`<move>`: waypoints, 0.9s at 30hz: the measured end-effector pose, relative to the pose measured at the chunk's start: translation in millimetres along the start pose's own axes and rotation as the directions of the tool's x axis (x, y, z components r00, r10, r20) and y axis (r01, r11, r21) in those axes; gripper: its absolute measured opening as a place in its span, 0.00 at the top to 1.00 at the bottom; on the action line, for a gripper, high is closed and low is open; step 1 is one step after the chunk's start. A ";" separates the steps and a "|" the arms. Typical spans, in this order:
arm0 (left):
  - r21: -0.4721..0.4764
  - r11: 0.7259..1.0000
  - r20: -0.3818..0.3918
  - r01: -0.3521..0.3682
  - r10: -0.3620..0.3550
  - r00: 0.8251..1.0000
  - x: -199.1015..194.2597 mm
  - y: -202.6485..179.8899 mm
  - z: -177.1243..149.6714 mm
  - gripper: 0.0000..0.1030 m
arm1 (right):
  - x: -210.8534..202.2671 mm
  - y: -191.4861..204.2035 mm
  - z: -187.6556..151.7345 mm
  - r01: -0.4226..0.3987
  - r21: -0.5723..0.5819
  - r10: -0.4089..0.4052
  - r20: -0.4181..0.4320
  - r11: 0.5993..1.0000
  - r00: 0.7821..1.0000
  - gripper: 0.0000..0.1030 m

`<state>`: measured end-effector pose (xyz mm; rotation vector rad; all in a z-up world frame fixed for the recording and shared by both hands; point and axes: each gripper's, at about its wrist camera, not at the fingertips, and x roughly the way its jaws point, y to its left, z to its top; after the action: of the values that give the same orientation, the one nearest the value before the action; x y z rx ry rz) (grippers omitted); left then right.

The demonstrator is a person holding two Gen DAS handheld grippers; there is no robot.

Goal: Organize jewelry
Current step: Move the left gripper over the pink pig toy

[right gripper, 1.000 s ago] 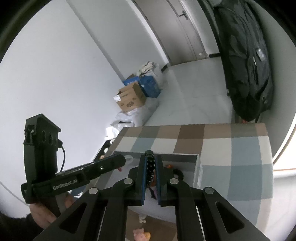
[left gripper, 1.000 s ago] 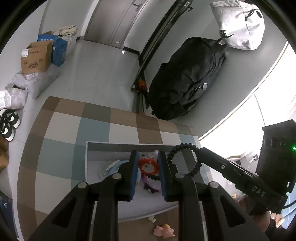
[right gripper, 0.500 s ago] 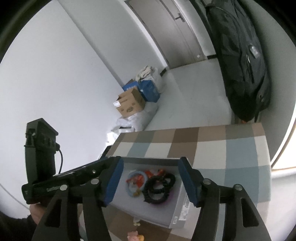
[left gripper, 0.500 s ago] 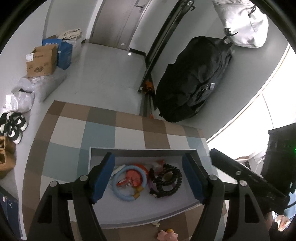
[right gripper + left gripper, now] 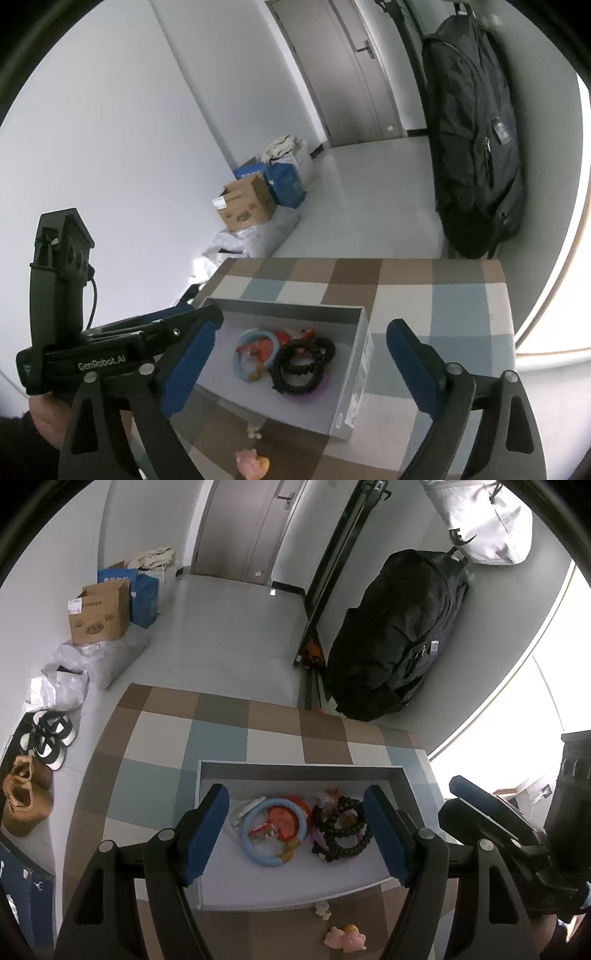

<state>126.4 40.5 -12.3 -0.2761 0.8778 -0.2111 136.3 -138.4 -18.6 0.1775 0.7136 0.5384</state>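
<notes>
On the checkered surface [image 5: 218, 738]: a shallow grey box [image 5: 295, 770] sits open.
Box contents: a black bead bracelet [image 5: 341, 829] lies coiled, touching a light blue ring [image 5: 255, 849] with orange pieces inside it.
Left gripper [image 5: 301, 834]: held above the box, fingers [image 5: 205, 830] spread wide apart, gripping nothing.
Right gripper [image 5: 299, 365]: also over the box, fingers [image 5: 410, 365] wide apart and holding nothing.
Outside the box: a pink figurine [image 5: 345, 938] and a small pale charm [image 5: 322, 910] lie near the front wall.
</notes>
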 end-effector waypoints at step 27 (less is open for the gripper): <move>0.056 0.992 0.082 -0.112 0.107 0.991 -35.3 -20.7 -50.3 0.19 | -35.0 4.3 -41.0 0.107 -0.027 -0.107 0.025 0.994 0.994 0.00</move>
<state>63.8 23.8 -10.6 -0.1784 0.8043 -0.1237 85.3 -154.2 -27.7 0.1183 0.6878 0.4433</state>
